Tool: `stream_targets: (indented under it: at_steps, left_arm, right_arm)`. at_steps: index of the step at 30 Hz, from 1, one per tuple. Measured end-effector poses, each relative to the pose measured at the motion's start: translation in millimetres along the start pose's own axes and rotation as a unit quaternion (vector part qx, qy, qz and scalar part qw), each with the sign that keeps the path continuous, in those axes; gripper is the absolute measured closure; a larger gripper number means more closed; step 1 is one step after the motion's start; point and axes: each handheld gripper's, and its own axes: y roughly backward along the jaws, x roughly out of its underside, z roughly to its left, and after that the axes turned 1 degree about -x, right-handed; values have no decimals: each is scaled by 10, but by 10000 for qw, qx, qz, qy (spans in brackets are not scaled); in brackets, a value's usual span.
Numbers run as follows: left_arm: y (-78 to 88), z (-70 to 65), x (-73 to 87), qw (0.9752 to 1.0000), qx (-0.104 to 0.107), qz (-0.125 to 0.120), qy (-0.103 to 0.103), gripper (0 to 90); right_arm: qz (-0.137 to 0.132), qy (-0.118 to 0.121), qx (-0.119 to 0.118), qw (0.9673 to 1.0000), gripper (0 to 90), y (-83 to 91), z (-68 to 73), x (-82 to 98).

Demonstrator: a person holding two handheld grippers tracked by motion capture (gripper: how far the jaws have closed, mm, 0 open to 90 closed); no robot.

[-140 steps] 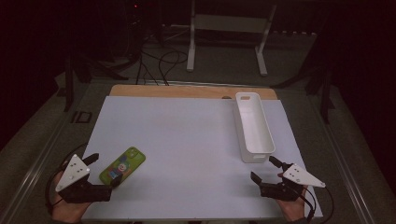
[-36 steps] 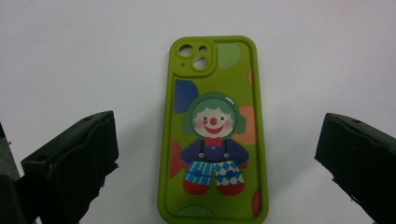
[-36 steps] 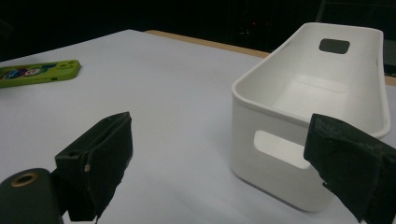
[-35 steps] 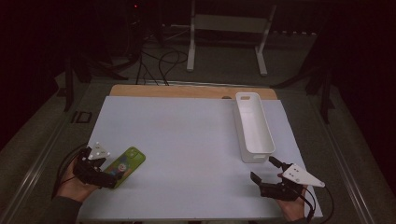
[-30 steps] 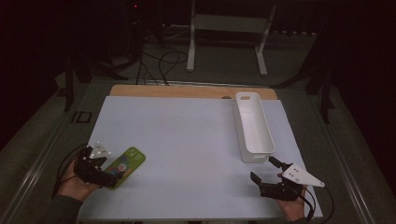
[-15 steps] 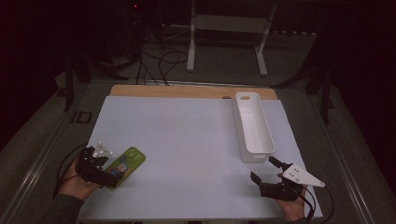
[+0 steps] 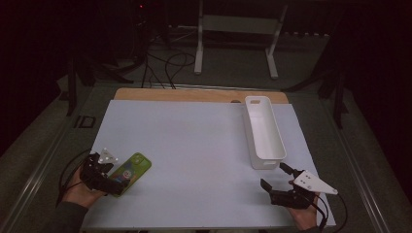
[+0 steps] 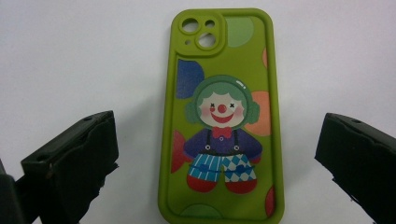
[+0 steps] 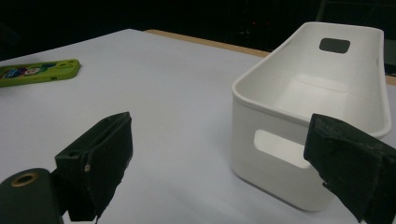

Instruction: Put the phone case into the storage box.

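now | left gripper (image 8: 217,154) wide, straddling phone case (image 8: 223,116), seemingly untouched | right gripper (image 9: 224,163) wide, empty

— What can't you make out from above?

— My left gripper (image 7: 109,175) covers the near end of the phone case (image 7: 128,171), and the clown print is too small to read there.

— And along your jaws?

— The left gripper view cuts off the case's bottom edge. In the right gripper view, one jaw hides a near corner of the white bin (image 9: 299,116).
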Motion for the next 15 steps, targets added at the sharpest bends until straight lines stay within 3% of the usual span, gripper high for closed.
stream_targets:
  at_steps: [15]
  left_arm:
    - [-71,17,11,10000,-7,67,32,0]
  right_arm:
    - [2,5,-5,10000,79,-5,3,2]
